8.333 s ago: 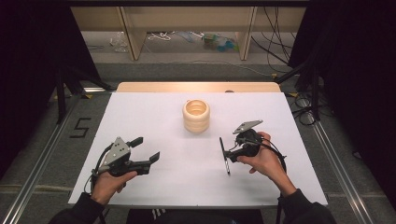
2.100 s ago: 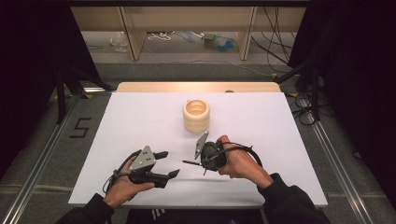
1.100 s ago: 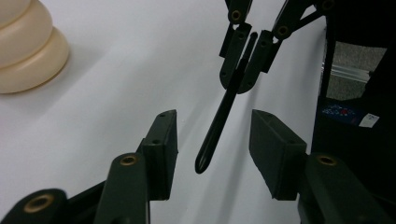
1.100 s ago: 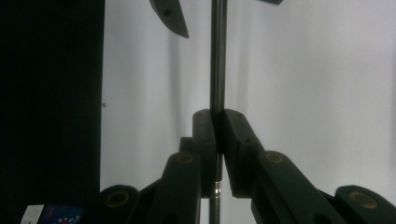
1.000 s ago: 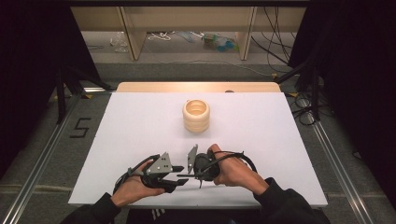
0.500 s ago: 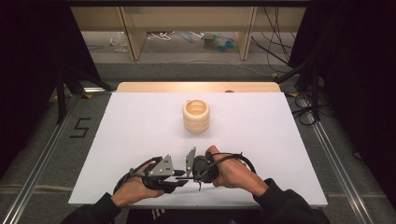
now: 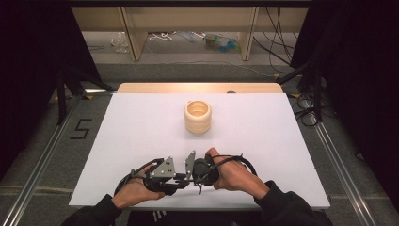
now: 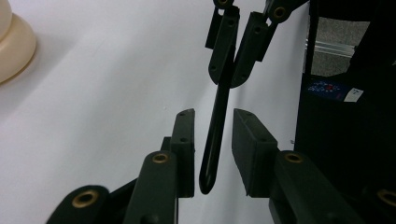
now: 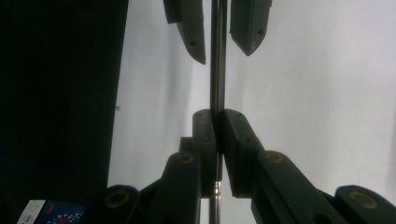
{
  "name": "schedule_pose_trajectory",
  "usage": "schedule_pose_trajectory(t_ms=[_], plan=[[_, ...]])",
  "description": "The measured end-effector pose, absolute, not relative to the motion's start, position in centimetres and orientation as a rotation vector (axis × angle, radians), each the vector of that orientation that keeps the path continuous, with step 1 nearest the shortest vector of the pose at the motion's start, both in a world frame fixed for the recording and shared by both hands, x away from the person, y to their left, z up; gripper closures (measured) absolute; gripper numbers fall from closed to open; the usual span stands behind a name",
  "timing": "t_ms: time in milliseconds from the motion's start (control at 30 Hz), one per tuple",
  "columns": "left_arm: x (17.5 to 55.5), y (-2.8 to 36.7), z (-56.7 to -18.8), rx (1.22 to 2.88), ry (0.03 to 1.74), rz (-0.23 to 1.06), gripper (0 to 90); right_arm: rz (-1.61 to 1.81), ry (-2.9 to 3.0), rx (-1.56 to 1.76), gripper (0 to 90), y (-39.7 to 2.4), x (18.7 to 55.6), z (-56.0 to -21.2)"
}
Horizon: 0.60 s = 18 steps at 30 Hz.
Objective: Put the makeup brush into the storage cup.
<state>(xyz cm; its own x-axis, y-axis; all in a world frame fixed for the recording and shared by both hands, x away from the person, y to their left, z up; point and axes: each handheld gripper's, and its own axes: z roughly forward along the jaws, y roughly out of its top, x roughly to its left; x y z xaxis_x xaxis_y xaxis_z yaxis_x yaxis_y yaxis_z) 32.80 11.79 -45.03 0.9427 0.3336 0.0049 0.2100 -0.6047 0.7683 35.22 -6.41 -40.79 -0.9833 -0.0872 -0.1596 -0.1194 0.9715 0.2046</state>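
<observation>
A slim black stick [image 9: 217, 84] is pinched in my right gripper [image 9: 216, 114], whose jaws are shut on it. Its free rounded end [image 8: 211, 163] reaches between the jaws of my left gripper [image 8: 214, 114]. Those jaws have just been closing, and a gap still shows on each side of the stick. The right gripper [image 8: 227, 77] faces the left one, tip to tip. In the high view both grippers meet near the table's front edge, left gripper [image 7: 181, 179] beside right gripper [image 7: 192, 173]. A cream ribbed holder [image 7: 197, 116] stands mid-table, well behind them.
The white table [image 7: 263, 141] ends just below the hands. The cream holder [image 8: 14, 42] lies off to the left in the left gripper view. Metal rails [image 7: 42, 160] run along both sides, and a shelf with clutter [image 7: 216, 42] stands beyond the far edge.
Both hands have come together at the front middle of the table, the right one bringing the stick from the right. In the last second they barely shifted.
</observation>
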Motion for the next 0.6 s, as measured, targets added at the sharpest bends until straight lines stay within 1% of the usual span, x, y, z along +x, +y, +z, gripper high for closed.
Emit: schedule_pose_trajectory(t_ms=[100, 367, 467, 600], plan=[[32.75, 11.73, -45.11, 2.242, 0.391, 0.166, 71.2, 0.37, 2.959, -0.209, 84.2, -6.31, 35.29, -40.84], [32.75, 11.54, -45.23, 2.256, 0.395, 0.147, 72.3, 0.343, 2.938, -0.24, 84.1, -6.11, 35.1, -40.89], [32.94, 11.47, -45.2, 2.281, 0.371, 0.154, 73.1, 0.339, 2.938, -0.246, 84.1, -6.07, 35.05, -40.89], [32.86, 11.23, -45.36, 2.27, 0.388, 0.139, 73.9, 0.342, 2.939, -0.264, 84.1, -6.01, 34.99, -40.98]])
